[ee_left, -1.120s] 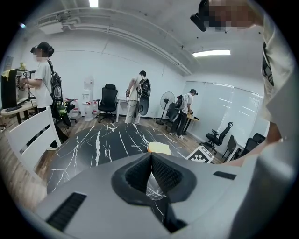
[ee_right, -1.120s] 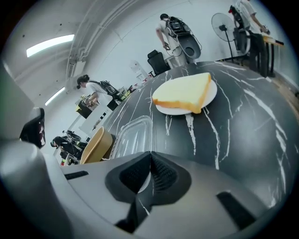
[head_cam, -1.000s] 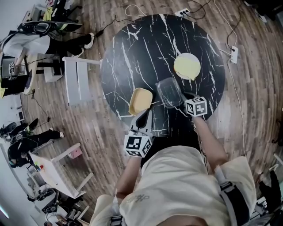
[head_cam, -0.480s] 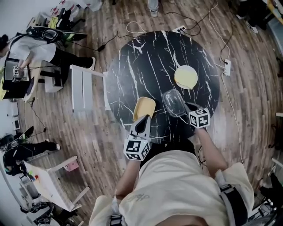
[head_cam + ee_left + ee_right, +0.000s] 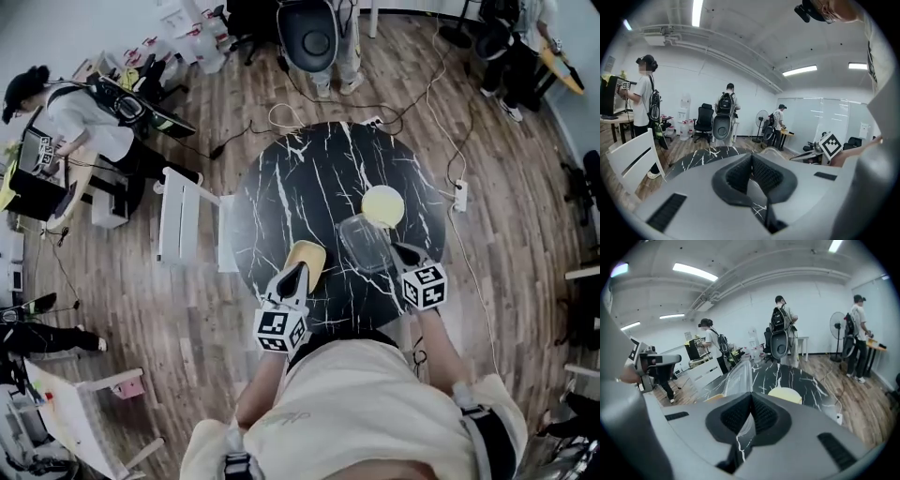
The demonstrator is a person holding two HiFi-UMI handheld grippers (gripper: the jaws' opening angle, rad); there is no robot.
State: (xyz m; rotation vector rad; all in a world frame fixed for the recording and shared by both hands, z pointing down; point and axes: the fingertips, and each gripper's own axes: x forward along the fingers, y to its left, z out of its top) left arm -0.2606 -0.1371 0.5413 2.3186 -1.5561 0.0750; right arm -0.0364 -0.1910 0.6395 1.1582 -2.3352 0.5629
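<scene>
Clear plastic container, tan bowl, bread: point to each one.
clear plastic container [image 5: 364, 246], head view, on its see-through middle.
tan bowl [image 5: 307, 257], head view, on its inner floor.
bread [image 5: 784, 393], right gripper view, on its pale top face.

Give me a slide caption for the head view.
The right hand-held gripper clamps a clear tub at a black marble table, near a tan bowl and a plate.

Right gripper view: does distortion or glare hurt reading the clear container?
Right gripper view: heavy fisheye bending, dark corners; the clear container is faint against the black table. Head view: evenly lit, the container's outline reads plainly.
</scene>
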